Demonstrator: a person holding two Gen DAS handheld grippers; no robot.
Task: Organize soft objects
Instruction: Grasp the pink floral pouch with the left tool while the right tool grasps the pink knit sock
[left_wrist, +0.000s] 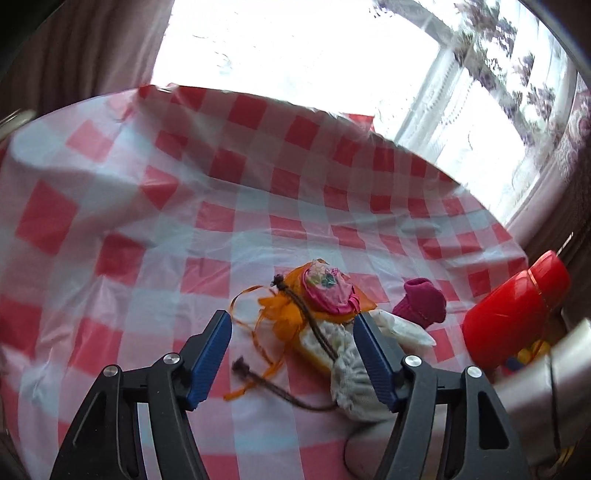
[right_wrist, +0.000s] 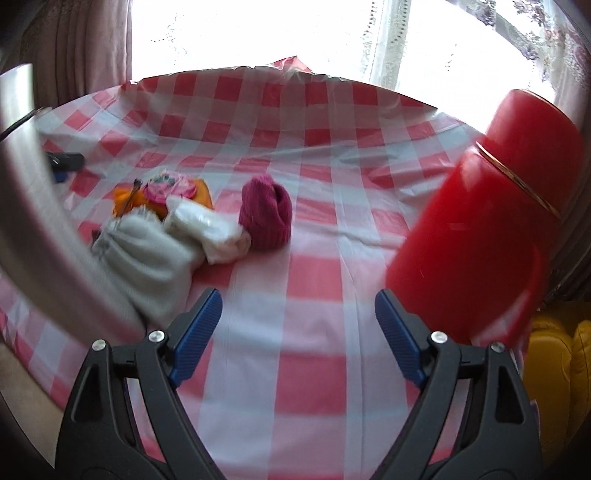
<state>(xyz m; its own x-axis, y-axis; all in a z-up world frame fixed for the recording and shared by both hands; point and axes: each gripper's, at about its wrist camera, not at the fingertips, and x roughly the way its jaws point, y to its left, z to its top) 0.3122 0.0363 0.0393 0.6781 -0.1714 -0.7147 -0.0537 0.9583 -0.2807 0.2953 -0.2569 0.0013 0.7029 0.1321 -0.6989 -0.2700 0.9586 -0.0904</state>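
Clustered at lower centre of the left wrist frame on a red-and-white checked plastic tablecloth: an orange organza drawstring pouch, a pink round fabric piece atop it, a pale grey gathered drawstring bag, a white folded cloth and a magenta knitted sock, seemingly heaped together for sorting. Left gripper, angled downward over the heap, jaws apart, nothing pinched, right pad beside the grey bag; probably lining up a first pick. In the right wrist frame, right gripper likewise tilted down, jaws wide and empty above bare cloth, heap at mid-left. A glossy red cylindrical flask with gold band at right, apparently set aside from the soft items.
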